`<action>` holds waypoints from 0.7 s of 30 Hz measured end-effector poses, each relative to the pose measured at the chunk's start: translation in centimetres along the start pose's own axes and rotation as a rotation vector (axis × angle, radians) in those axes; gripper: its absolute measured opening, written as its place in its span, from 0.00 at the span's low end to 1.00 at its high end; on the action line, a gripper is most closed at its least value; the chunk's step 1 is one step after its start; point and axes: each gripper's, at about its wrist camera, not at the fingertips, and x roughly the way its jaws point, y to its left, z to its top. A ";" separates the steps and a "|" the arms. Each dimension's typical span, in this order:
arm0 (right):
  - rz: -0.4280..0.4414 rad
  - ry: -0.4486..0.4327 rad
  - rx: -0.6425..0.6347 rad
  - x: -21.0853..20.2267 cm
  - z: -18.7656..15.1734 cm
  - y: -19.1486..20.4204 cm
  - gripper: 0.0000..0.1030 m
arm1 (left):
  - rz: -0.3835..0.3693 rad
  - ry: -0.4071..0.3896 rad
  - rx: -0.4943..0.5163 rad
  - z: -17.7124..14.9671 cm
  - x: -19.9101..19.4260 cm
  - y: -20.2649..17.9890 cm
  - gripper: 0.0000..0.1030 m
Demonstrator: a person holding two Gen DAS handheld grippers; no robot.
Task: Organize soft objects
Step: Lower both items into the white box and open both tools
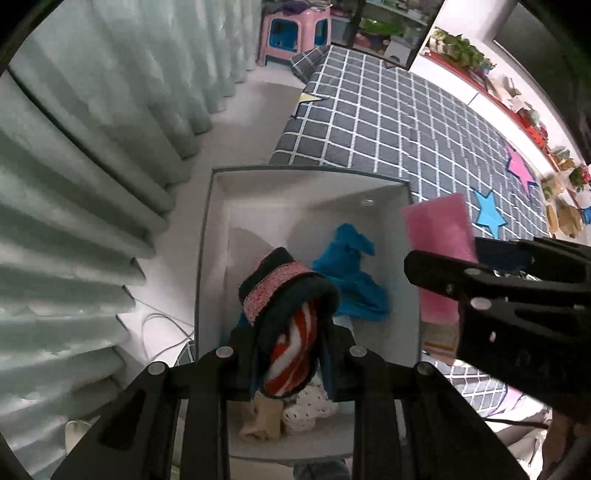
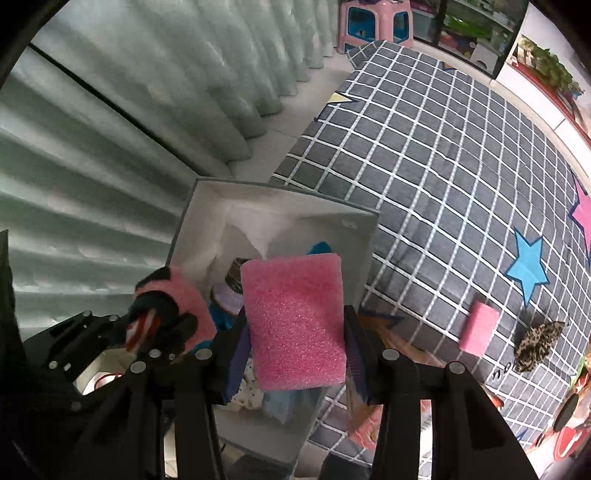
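My left gripper [image 1: 290, 363] is shut on a rolled dark sock with a pink band and red-white stripes [image 1: 291, 306], held over the open white box [image 1: 214, 258]. It also shows in the right wrist view [image 2: 166, 314]. My right gripper [image 2: 293, 354] is shut on a pink foam sponge [image 2: 295, 321] above the box's [image 2: 184, 229] right side; that sponge also shows in the left wrist view [image 1: 439, 240]. In the box lie a blue cloth [image 1: 351, 273], a beige sock [image 1: 264, 421] and a white spotted item [image 1: 310, 406].
The box stands beside a bed with a grey checked cover [image 2: 443, 166]. On the bed lie a second pink sponge [image 2: 479, 328] and a leopard-print cloth [image 2: 537, 345]. Pale curtains [image 1: 74, 184] hang at the left. A pink stool [image 1: 293, 29] stands far back.
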 end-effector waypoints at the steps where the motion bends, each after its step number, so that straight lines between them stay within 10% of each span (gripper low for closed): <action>1: -0.001 0.003 0.000 0.3 0.2 0.1 0.47 | 0.004 0.003 -0.003 0.2 0.3 0.1 0.27; 21: 0.006 0.049 0.024 3.6 2.7 -0.1 0.47 | 0.016 0.073 -0.032 2.5 4.6 0.5 0.27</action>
